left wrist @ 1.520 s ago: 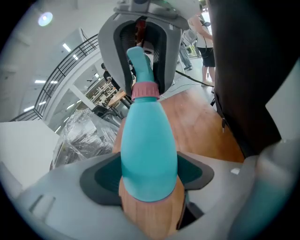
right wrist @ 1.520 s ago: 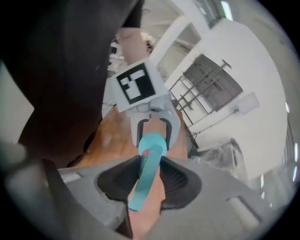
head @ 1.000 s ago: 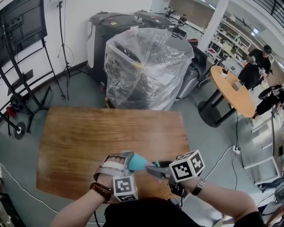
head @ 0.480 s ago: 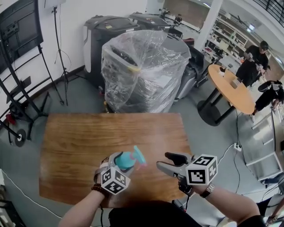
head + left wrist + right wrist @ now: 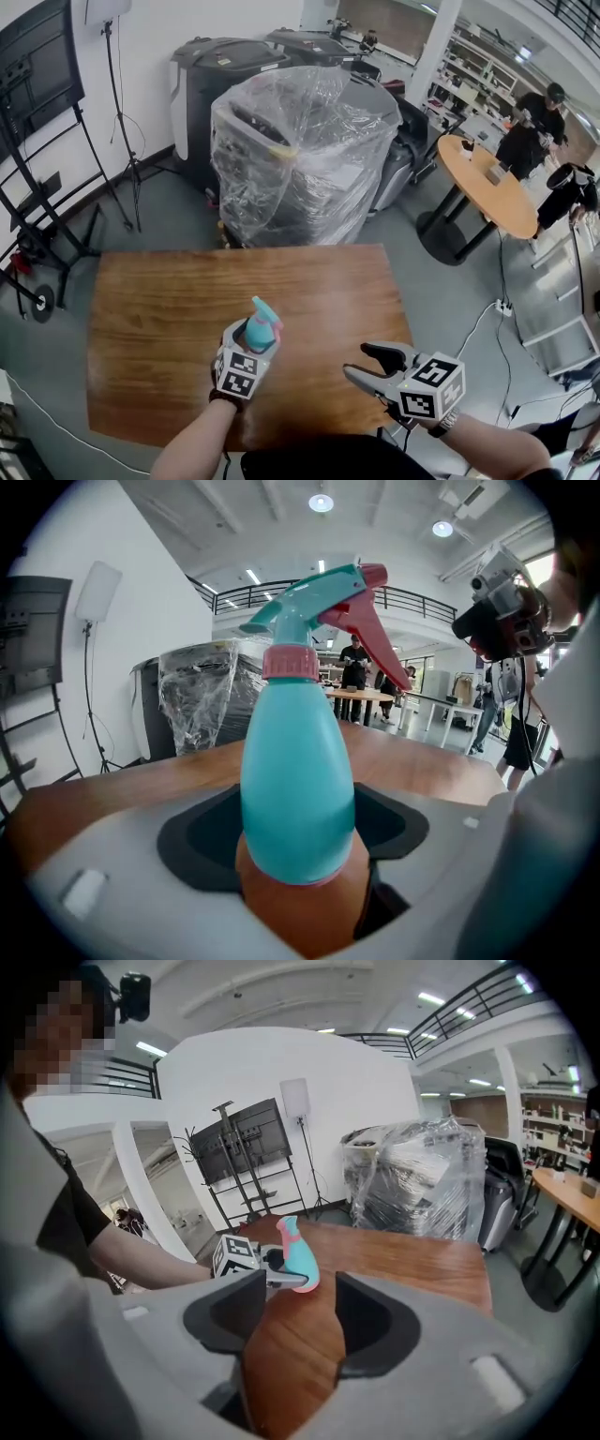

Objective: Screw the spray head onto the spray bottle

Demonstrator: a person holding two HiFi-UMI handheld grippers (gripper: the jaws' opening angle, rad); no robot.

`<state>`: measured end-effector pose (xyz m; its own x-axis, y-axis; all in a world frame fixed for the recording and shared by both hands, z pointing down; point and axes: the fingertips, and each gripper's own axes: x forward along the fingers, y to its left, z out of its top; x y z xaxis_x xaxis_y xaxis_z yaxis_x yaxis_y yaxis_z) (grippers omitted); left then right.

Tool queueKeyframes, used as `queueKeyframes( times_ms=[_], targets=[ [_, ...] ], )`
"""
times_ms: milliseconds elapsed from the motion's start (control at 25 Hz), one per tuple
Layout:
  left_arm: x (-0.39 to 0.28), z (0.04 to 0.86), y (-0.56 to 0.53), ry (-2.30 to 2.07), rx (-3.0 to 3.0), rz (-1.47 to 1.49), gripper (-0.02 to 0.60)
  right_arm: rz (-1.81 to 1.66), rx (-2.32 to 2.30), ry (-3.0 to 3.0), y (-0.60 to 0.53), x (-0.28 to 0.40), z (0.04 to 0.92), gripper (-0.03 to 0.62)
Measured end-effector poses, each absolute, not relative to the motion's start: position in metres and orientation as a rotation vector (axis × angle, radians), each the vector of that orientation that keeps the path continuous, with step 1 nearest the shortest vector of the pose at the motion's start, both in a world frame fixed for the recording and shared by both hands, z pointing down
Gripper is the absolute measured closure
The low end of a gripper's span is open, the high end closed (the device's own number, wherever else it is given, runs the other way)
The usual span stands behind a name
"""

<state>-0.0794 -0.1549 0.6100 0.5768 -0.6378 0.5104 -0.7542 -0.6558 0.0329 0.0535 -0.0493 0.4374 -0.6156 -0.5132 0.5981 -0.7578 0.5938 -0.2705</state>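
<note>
A teal spray bottle (image 5: 257,332) with its teal and pink spray head (image 5: 266,313) on the neck stands nearly upright over the wooden table (image 5: 159,300). My left gripper (image 5: 254,341) is shut on the bottle's lower body. In the left gripper view the bottle (image 5: 298,780) fills the gap between the jaws, with the head (image 5: 323,597) at the top. My right gripper (image 5: 360,361) hangs at the table's front right edge, apart from the bottle. Its jaws have just been closing a little, stand open, and hold nothing. From the right gripper view the bottle (image 5: 300,1260) shows beyond the jaws.
Behind the table stands a plastic-wrapped load (image 5: 305,150) with dark bins beside it. A round wooden table (image 5: 487,192) and a person (image 5: 534,127) are at the back right. Black stands (image 5: 37,187) line the left wall. A cable (image 5: 473,328) lies on the floor at right.
My right gripper has let go of the spray head and drawn back to the right. My left gripper has rolled the bottle from lying sideways to nearly upright and carried it out over the table.
</note>
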Motion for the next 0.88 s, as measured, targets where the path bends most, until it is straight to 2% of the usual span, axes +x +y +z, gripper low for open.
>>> queueKeyframes(
  times_ms=[760, 880],
  targets=[
    [-0.077, 0.636, -0.166, -1.14, 2.623, 0.734, 0.184, 0.659, 0.987, -2.347, -0.048, 0.039, 0.453, 0.395],
    [-0.081, 0.632, -0.159, -1.133, 2.625, 0.745, 0.155, 0.647, 0.974, -2.366, -0.049, 0.033, 0.453, 0.395]
  ],
)
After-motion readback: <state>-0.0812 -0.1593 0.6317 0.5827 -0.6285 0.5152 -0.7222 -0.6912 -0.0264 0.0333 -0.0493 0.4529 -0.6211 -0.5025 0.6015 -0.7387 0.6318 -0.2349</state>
